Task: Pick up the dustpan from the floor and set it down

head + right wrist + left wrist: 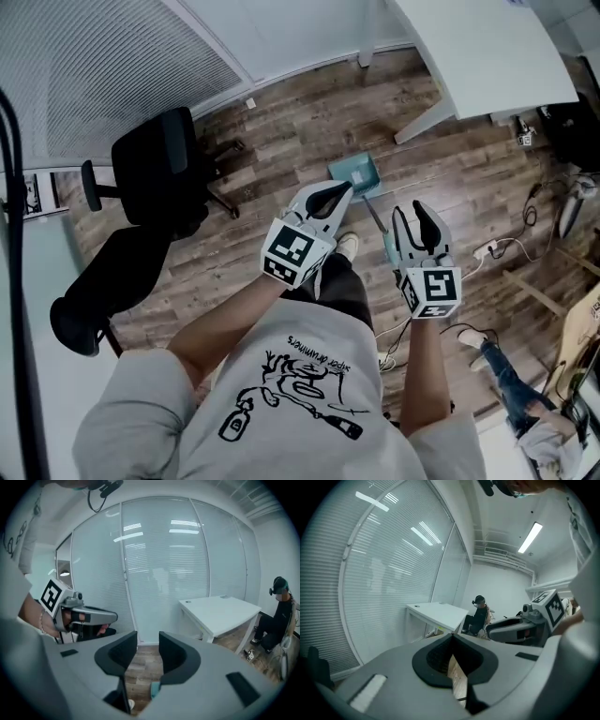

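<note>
The teal dustpan (354, 175) sits on the wooden floor in front of the person's feet. Its thin handle (377, 218) rises toward the camera and ends in a teal grip (388, 248). My right gripper (409, 208) hovers just right of that grip, jaws apart and nothing between the pads. In the right gripper view the gap of the right gripper (147, 639) shows bare floor, with a bit of the teal grip (154, 689) low beside the jaws. My left gripper (345, 187) is held above the pan's near edge. Its tips meet in the left gripper view (452, 639), holding nothing.
Two black office chairs (159, 169) (103, 281) stand at the left by the blind-covered glass wall. A white desk (487, 47) fills the upper right. Cables and a power strip (487, 248) lie on the floor at the right. A seated person (279, 616) is beyond the desk.
</note>
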`<state>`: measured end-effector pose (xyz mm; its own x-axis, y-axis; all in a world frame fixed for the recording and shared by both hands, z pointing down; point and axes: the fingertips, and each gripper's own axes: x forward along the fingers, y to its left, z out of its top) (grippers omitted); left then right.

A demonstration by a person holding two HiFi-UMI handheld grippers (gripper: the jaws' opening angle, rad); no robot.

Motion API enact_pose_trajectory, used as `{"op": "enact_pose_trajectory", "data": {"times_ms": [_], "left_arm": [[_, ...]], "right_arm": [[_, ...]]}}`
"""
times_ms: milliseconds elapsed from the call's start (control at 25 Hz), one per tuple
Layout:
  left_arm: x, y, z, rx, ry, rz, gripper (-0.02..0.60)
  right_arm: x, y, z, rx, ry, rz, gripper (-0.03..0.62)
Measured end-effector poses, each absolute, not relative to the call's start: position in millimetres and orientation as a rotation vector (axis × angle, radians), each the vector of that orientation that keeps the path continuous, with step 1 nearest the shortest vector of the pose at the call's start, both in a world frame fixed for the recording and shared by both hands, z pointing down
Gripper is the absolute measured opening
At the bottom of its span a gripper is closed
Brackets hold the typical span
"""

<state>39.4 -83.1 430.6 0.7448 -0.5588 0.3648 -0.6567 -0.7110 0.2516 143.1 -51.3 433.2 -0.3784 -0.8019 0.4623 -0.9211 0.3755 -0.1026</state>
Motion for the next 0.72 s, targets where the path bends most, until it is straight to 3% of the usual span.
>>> {"op": "enact_pose_trajectory", "data": {"times_ms": [720], "left_arm": [[-40.3,-80.2,226.1,2.692,-1.210,0.029,-0.005]], "right_arm": [[111.3,-31.3,204.8,1.718,-2.431,0.161,0.034]]}}
